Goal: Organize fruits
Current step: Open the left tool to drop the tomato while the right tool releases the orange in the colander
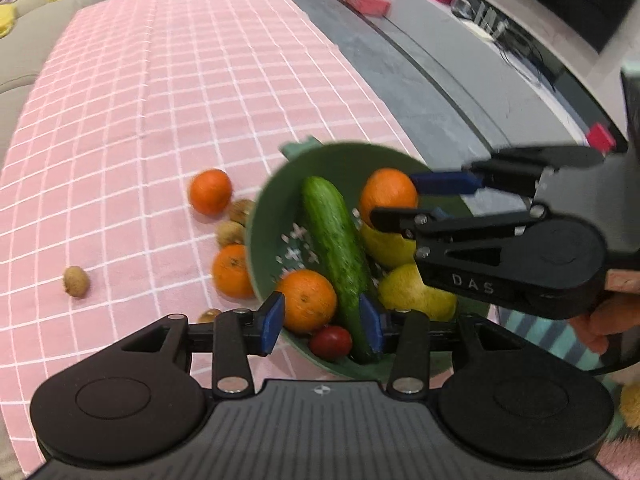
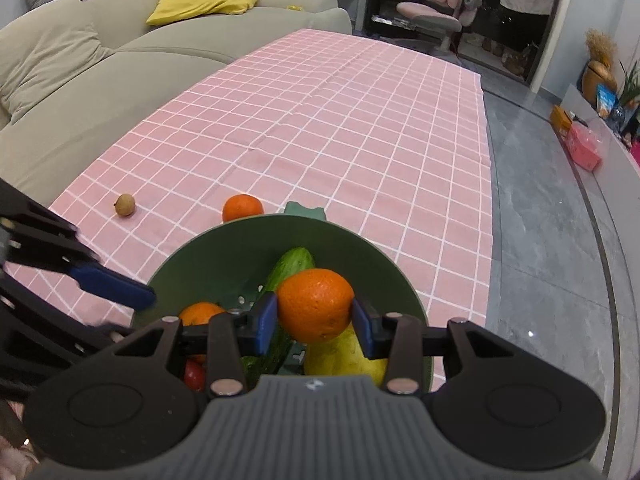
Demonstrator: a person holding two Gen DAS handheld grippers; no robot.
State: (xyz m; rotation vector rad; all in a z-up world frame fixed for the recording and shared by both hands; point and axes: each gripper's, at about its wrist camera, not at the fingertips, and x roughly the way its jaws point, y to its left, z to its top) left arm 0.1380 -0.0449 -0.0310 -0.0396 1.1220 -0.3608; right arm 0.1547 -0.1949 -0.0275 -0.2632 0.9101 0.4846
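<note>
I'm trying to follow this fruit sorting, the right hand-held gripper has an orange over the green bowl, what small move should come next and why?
Probably open the right hand-held gripper and let the orange drop. It is pinched between both blue pads, already inside the green colander bowl's rim, just above the pear and cucumber.

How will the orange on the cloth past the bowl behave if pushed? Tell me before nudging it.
The orange is round, so it will likely roll freely. The flat checked cloth offers no visible stop, so it may travel. Its dimpled rind probably resists slipping.
</note>
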